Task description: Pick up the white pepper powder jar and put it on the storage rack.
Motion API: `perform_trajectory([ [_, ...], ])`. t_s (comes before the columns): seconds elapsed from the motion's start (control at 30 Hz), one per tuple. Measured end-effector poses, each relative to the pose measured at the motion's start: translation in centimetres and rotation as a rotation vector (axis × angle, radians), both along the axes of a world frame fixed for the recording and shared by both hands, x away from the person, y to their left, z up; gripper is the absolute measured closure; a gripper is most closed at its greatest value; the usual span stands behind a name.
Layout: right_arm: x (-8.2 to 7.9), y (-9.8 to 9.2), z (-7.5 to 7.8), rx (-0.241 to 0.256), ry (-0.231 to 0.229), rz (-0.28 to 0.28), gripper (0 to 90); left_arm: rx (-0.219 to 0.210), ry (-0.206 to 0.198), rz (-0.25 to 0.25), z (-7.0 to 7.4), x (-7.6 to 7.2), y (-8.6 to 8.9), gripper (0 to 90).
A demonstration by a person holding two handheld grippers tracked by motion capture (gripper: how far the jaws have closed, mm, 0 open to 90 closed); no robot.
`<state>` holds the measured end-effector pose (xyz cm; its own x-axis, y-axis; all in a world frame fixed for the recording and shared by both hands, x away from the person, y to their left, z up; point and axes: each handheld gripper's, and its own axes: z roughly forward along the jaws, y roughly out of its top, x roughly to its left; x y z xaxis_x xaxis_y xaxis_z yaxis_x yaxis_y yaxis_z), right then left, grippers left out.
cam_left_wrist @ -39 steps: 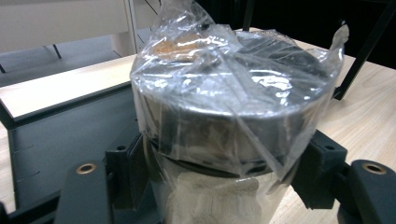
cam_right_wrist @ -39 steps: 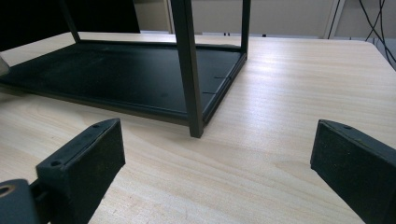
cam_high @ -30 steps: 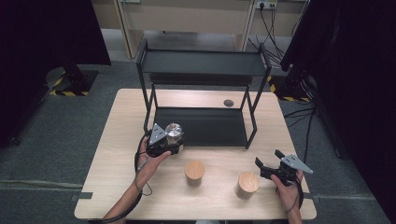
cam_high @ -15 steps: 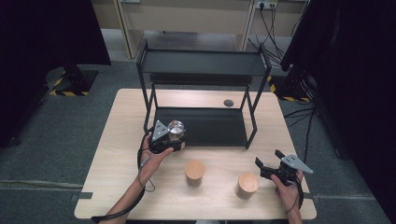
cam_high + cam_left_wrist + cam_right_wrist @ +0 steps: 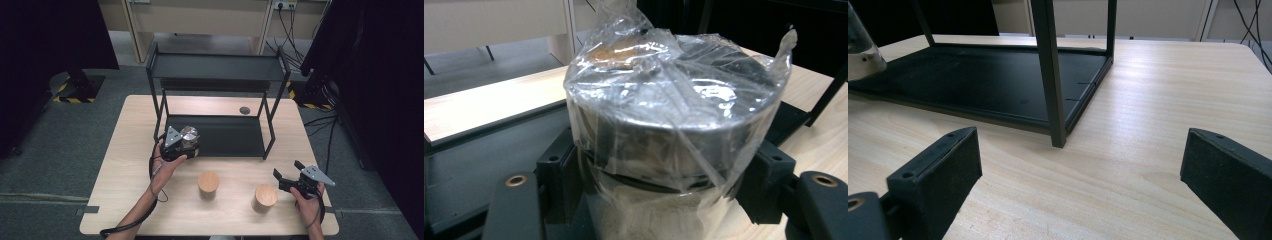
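– Count?

– I see 1 plastic-wrapped jar [image 5: 674,125], 2 wooden-lidded canisters [image 5: 208,184] on the table [image 5: 125,150], 1 black shelf rack [image 5: 216,75].

– Jar vs. grippers?

– My left gripper [image 5: 181,145] pinches the jar btwn both jaws, at the rack's lower tray, front-left corner. Right gripper [image 5: 290,177] has jaws spread wide, nothing in them, near the right canister.

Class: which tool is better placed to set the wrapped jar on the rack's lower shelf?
Left. The left tool already grips the wrapped jar at the lower shelf; the right tool is open, farther off.
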<state>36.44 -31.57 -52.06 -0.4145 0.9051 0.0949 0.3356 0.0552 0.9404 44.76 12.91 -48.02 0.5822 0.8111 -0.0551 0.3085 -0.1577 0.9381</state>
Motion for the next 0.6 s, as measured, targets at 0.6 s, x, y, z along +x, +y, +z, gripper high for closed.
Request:
perform_trajectory([
  [0.6,0.0,0.0,0.0,0.001,0.000,0.002,3.3,0.000,0.004,0.055,-0.2,2.3,-0.4,31.3],
])
